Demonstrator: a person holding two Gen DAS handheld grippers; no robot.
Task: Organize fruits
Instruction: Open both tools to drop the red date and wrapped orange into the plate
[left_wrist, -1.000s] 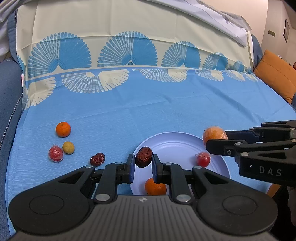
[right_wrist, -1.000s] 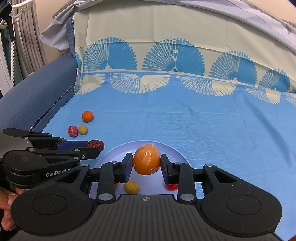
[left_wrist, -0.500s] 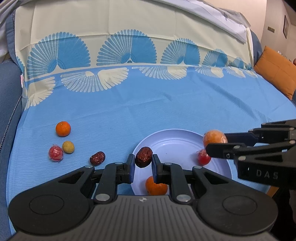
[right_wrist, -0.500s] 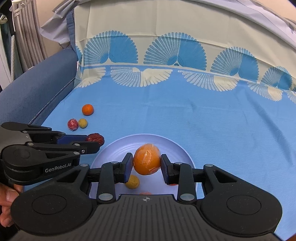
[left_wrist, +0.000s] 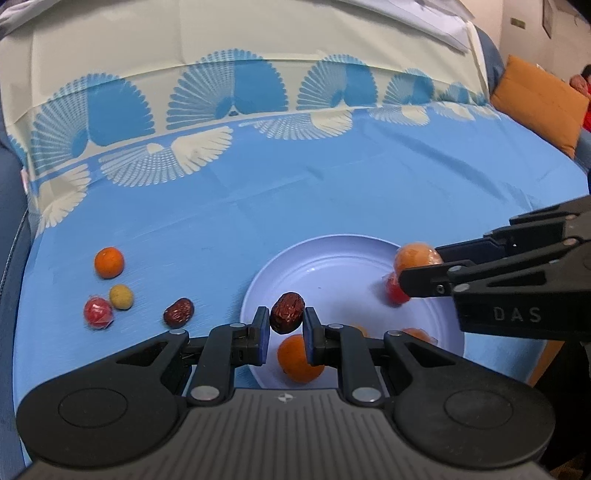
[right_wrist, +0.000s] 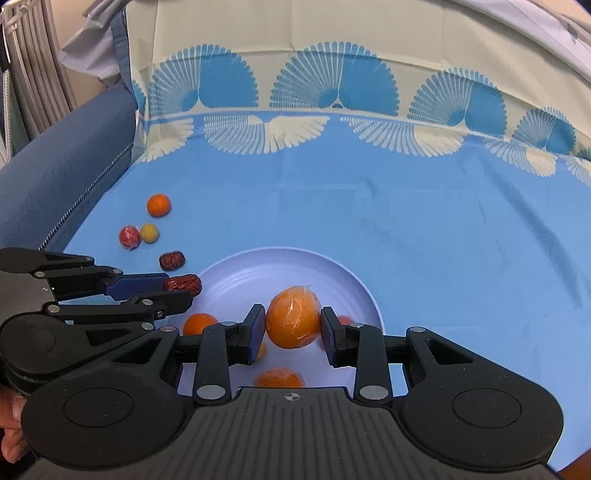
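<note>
The left gripper pinches a red date over the near left rim of the plate. The right gripper, squeezing a wrapped orange, is over the plate's middle. Wide bare blue cloth fills the upper frame; four loose fruits sit at left.

Pale plate on blue cloth holds 2 oranges, a red fruit & a small yellow one. Wrapped orange and wrinkled red date pinched above it. Off plate, left: orange, yellow fruit, red wrapped fruit, date.
</note>
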